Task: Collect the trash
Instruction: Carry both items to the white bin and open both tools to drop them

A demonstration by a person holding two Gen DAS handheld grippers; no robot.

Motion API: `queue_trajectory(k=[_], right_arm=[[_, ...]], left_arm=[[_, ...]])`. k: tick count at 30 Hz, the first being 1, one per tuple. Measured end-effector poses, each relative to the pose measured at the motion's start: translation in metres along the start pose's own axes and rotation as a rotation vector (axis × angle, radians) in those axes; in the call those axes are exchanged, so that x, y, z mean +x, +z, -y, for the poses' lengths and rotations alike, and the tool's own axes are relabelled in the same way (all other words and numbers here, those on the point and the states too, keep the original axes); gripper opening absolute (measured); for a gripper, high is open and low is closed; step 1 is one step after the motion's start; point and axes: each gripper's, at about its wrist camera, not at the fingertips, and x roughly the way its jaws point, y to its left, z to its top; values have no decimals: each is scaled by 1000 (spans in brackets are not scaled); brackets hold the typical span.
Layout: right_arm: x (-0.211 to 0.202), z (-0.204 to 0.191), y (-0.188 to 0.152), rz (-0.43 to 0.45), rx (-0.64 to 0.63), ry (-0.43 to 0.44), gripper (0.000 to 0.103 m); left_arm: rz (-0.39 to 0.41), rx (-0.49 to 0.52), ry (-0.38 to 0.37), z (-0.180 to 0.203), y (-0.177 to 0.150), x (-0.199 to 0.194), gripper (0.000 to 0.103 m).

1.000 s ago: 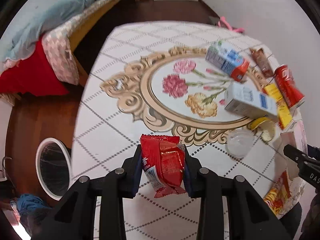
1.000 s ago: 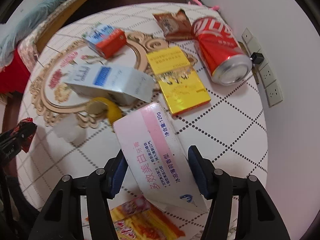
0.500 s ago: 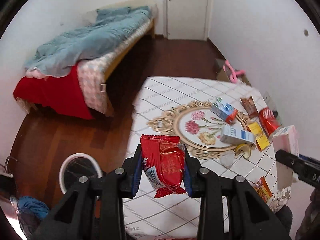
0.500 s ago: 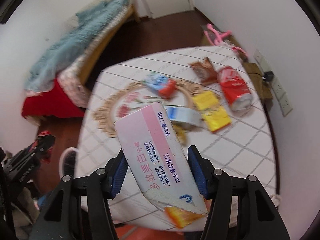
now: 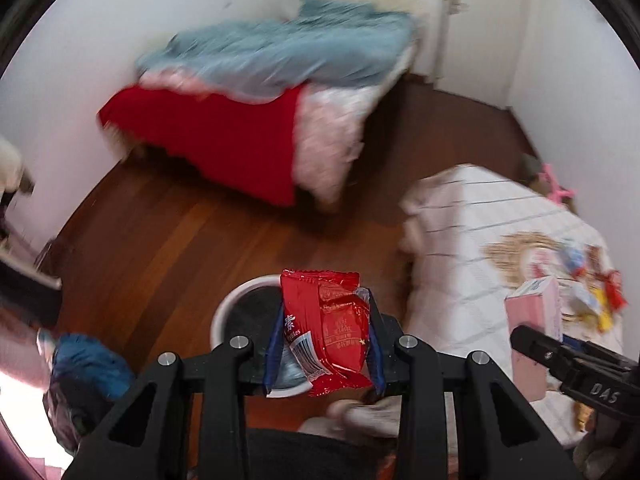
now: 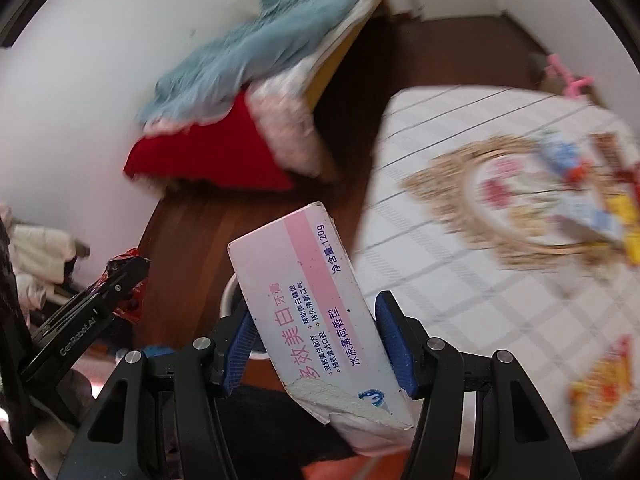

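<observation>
Two pieces of trash lifted, none binned yet. Left hand-held gripper [image 5: 325, 344] closed on a red snack wrapper [image 5: 326, 330], pinched across its width between the blue pads [image 5: 273, 354] and held above the round white-rimmed bin [image 5: 240, 300] on the floor [image 5: 168, 240]. Judged close to the drop for this piece. Right hand-held gripper [image 6: 316, 344] clamped on a pink-and-white toothpaste box [image 6: 312, 308], tilted, with its near end torn and showing grey card. Only a sliver of the bin rim visible behind the box in the right view, so exact placement over the opening hard to tell.

Plenty left on the worktop [image 6: 440, 280]: a blue-and-red carton [image 6: 560, 154], a white-and-blue box [image 6: 588, 220], yellow packets [image 6: 624, 216], a brown wrapper [image 6: 608, 150] and an orange-yellow snack bag [image 6: 600, 392] near the front edge. All blurred, details uncertain. Roughly an early stage, judging by what lies there.

Wrapper: thin crinkled foil-like film, glossy, serrated top edge, barcode panel at the lower left; likely light and easily crushed. Box: stiff matte cardboard, long and rectangular, sharp corners, printed lettering. Bin: dark inside, smooth pale rim. Worktop covered by a white cloth with a dark grid and a gold ornamental ring around flowers. Floor of glossy reddish-brown wood boards.
</observation>
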Motion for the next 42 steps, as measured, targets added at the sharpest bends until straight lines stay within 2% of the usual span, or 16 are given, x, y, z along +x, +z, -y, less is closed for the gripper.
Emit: queue_trajectory(k=[4,10,14,16,18,19,20,22,24,28,35,42], right_arm=[[97,-45,0,-134,-26,9,61],[239,-77,-1,-337,-1,-10,60],[300,-84,3,-406,6,-37,60],[320,-87,5,-424,7,-38,61],[342,-88,8,-443,5,-59,61],[350,-87,11,-450,4,-56,61],[359,-87,13,-467,-2,-63,61],[361,-79,14,-484,-14,-65,69],[365,-80,17,-481,-35,-69,86],[358,-82,18,-465,-101,-89,102],[319,-95,7,-418,-244,-180,103],[281,-98,3,-368,-281,-177,103]], left_arm=[[-87,-56,47,-51,-5,61,31],[-215,-124,42,-92,-14,145,34],[-285,-165,16,-102,-19,181,35],[-317,-186,15,-107,-21,193,40],[-324,-198,19,-109,-23,194,56],[-327,-200,25,-111,-23,195,80],[-330,-200,30,-112,-25,195,95],[-333,-200,48,-116,-27,195,96],[-342,-200,69,-118,-30,194,96],[-330,-210,97,-122,-34,185,97],[-309,-215,119,-122,-36,160,97],[-276,-207,126,-118,-37,131,97]])
